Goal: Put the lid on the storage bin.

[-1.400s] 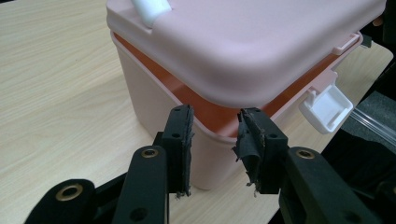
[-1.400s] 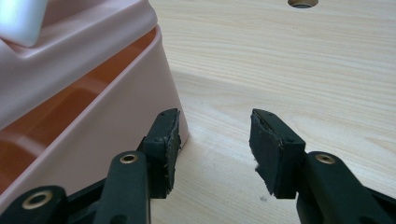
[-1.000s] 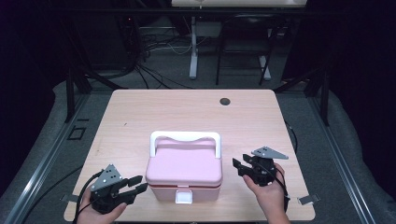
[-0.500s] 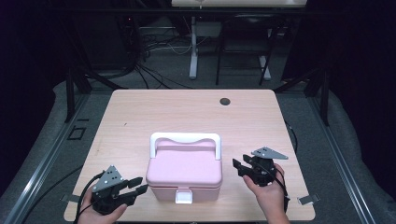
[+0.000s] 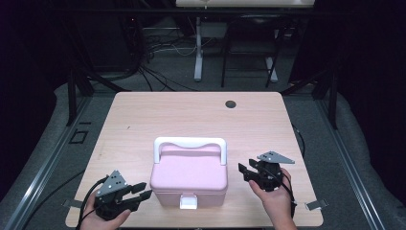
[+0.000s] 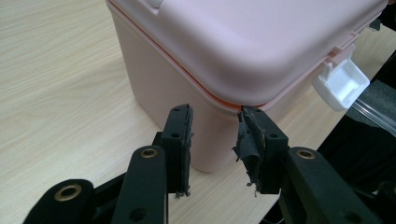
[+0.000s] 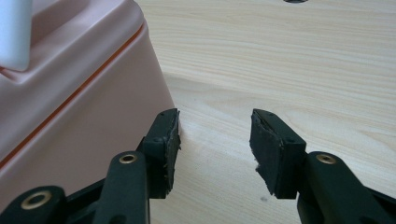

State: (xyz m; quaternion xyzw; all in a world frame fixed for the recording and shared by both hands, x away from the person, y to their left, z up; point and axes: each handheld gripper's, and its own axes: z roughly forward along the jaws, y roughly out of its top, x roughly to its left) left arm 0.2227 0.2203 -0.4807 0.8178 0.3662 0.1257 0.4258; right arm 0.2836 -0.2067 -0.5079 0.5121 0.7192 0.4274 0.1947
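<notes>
A pink lidded box (image 5: 189,175) with a white carry handle (image 5: 189,143) and a white front latch (image 5: 188,202) stands shut at the front middle of the wooden table (image 5: 191,115). My left gripper (image 5: 141,190) rests at the box's front left corner, open, its jaws aimed at that corner. In the left gripper view the corner of the box (image 6: 233,42) sits just beyond my left gripper (image 6: 215,123), with the latch (image 6: 341,84) at the right. My right gripper (image 5: 244,171) is open beside the box's right wall. In the right gripper view my right gripper (image 7: 215,128) has bare table between its jaws, with the box (image 7: 70,116) to its left.
A dark round hole (image 5: 231,104) sits in the tabletop near its far edge. Bare wood stretches behind the box and to both sides. Cables and the legs of another table lie on the floor beyond. A small metal clip (image 5: 315,205) juts from the front right corner.
</notes>
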